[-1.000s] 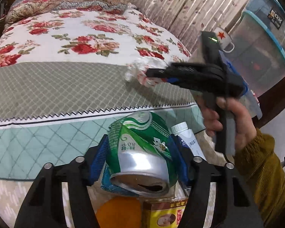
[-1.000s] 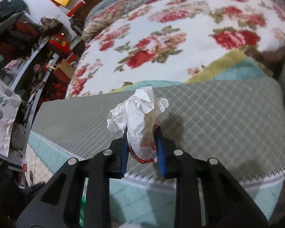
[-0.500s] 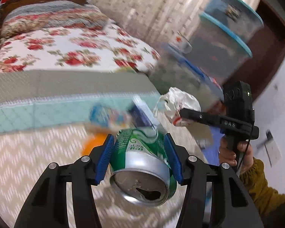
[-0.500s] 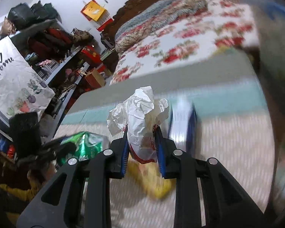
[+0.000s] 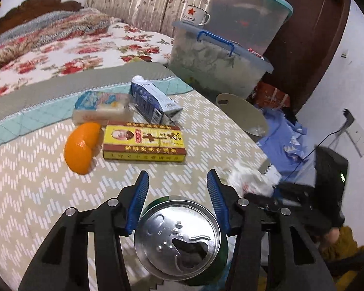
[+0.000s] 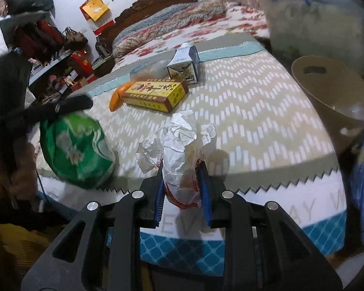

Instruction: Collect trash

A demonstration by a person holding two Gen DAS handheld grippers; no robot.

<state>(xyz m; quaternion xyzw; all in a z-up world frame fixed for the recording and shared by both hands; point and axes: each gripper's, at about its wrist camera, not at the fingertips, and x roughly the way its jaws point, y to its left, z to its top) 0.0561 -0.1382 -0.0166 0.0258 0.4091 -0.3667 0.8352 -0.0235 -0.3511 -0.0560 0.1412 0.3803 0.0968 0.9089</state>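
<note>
My left gripper (image 5: 178,198) is shut on a green drink can (image 5: 178,238), top end facing the camera, held over the bed's near edge. The can shows blurred in the right wrist view (image 6: 72,150). My right gripper (image 6: 182,177) is shut on a crumpled white wrapper (image 6: 179,145); the wrapper shows blurred in the left wrist view (image 5: 250,181). A beige trash bin (image 5: 242,114) stands on the floor beside the bed, and shows in the right wrist view (image 6: 332,99). On the bed lie an orange peel (image 5: 81,148), a yellow box (image 5: 143,143), a blue-white carton (image 5: 153,101) and a packet (image 5: 102,106).
Stacked clear storage tubs (image 5: 220,60) with a star mug (image 5: 195,15) stand past the bin. Blue cloth (image 5: 284,140) lies on the floor by the bin. A floral quilt (image 5: 60,53) covers the far bed. Cluttered shelves (image 6: 48,48) stand at the left.
Both grippers have pulled back from the floral quilt to the bed's near edge, each still holding its item. The can has tipped so its top faces the camera.
</note>
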